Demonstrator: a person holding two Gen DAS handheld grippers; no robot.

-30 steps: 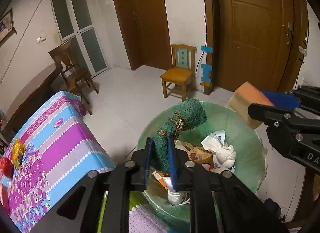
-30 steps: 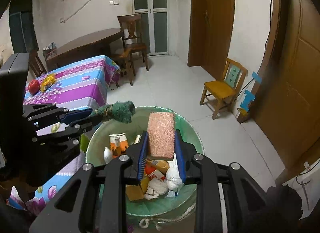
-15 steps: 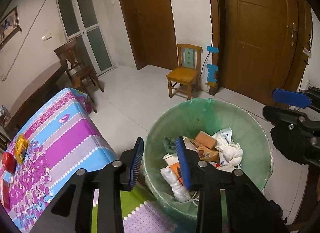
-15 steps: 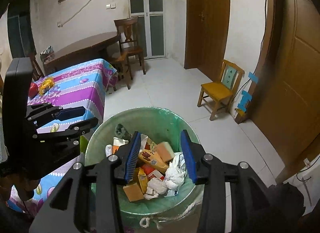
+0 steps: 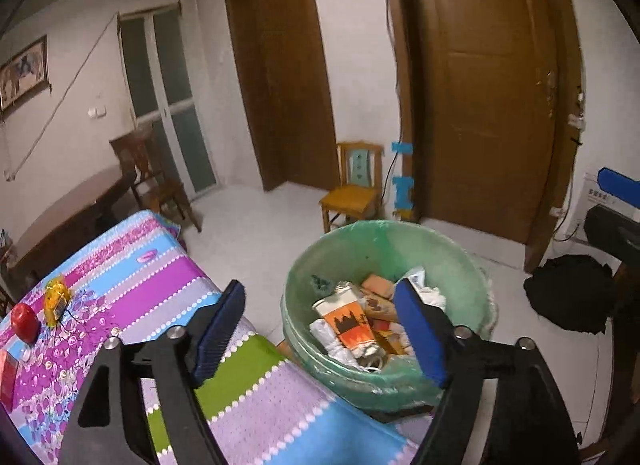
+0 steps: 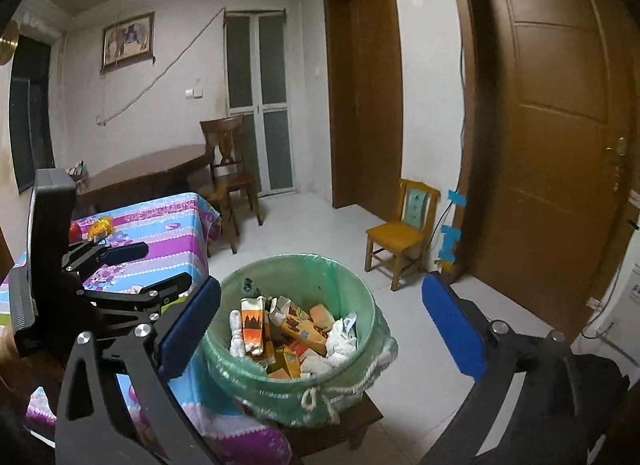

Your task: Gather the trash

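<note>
Green-lined trash bin [image 6: 296, 377] holds cartons, tissue. Left tool [image 5: 320, 333], right tool [image 6: 320, 329]: both wide, empty. Drop step apparently complete; next move: seek remaining trash on counter [image 5: 132, 265].

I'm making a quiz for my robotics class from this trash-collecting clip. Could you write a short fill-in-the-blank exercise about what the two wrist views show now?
1. The trash bin is lined with a ____ plastic bag.
2. Both the left hand-held gripper and the right hand-held gripper have their fingers ____ and hold nothing.
3. A red apple lies on the patterned ____ beside the bin.
4. The small wooden chair stands against the wall near a closed brown ____.

Missing words: green; open; tablecloth; door
</note>
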